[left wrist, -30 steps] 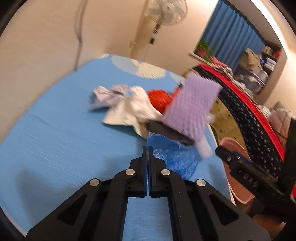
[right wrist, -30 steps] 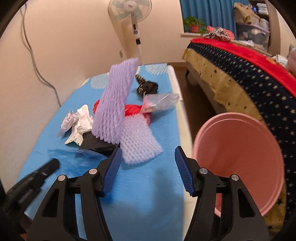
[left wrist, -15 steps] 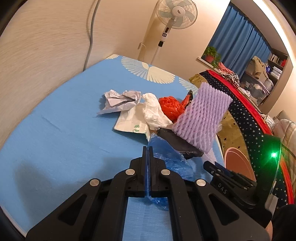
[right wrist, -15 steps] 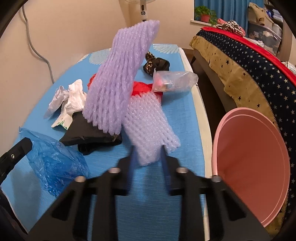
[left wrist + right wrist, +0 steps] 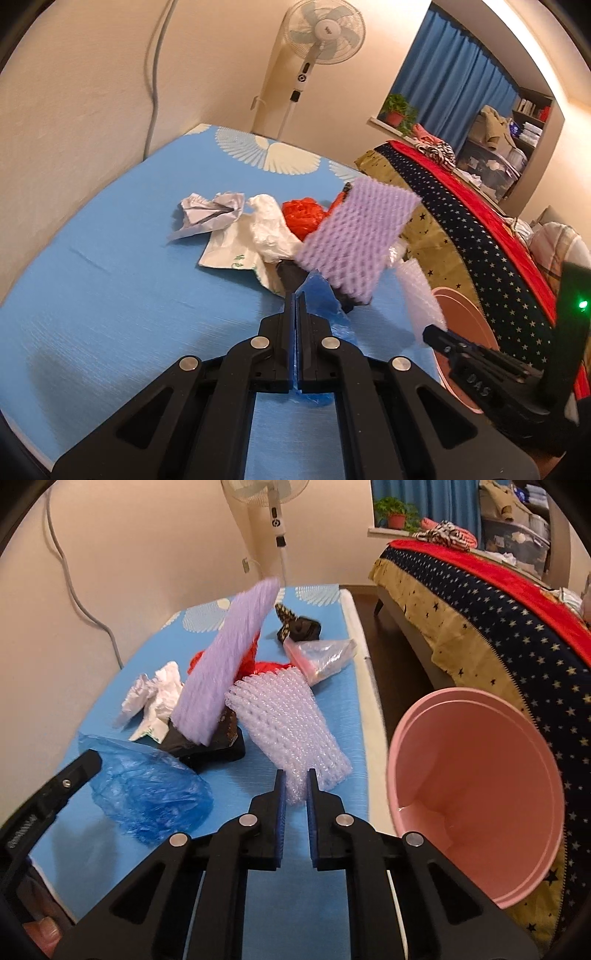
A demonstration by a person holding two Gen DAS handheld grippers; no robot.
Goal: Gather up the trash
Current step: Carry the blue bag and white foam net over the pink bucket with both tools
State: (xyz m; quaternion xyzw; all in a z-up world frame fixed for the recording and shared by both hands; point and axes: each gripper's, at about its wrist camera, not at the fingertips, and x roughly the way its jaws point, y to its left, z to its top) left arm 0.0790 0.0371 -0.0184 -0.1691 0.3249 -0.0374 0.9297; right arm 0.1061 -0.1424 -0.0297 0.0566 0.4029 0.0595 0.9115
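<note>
The right gripper (image 5: 294, 786) has just been closing, and its blue pads now pinch the near end of the white foam net sleeve (image 5: 284, 720). The sleeve lies on the blue-covered table (image 5: 332, 686), just beside the table's right edge. Judged from its open mesh, the sleeve is very light, soft and springy. It will compress under the pads and may slip free if held only by a thin edge, so take hold across a bunched end, as here. Fragility is not a concern.

The pink bin (image 5: 476, 790) stands tilted immediately to the right, beyond the table edge, mouth toward the camera. It is the likely drop point.

The left gripper (image 5: 296, 306) has its fingers pressed together on a fold of the blue plastic bag (image 5: 147, 794). This film looks thin, limp and slippery. Grip a gathered fold, not a single layer.

Behind the bag, a black wrapper (image 5: 207, 746) lies under the purple foam net sleeve (image 5: 225, 664), which stands propped upright and tilted. It should handle like the white one.

Farther back lie crumpled white paper (image 5: 155, 694), a red plastic bag (image 5: 303, 214), a clear pouch (image 5: 325, 655) and a dark patterned wrapper (image 5: 299, 626). All appear light and easily crushed.

A standing fan (image 5: 325, 33) is against the far wall.
</note>
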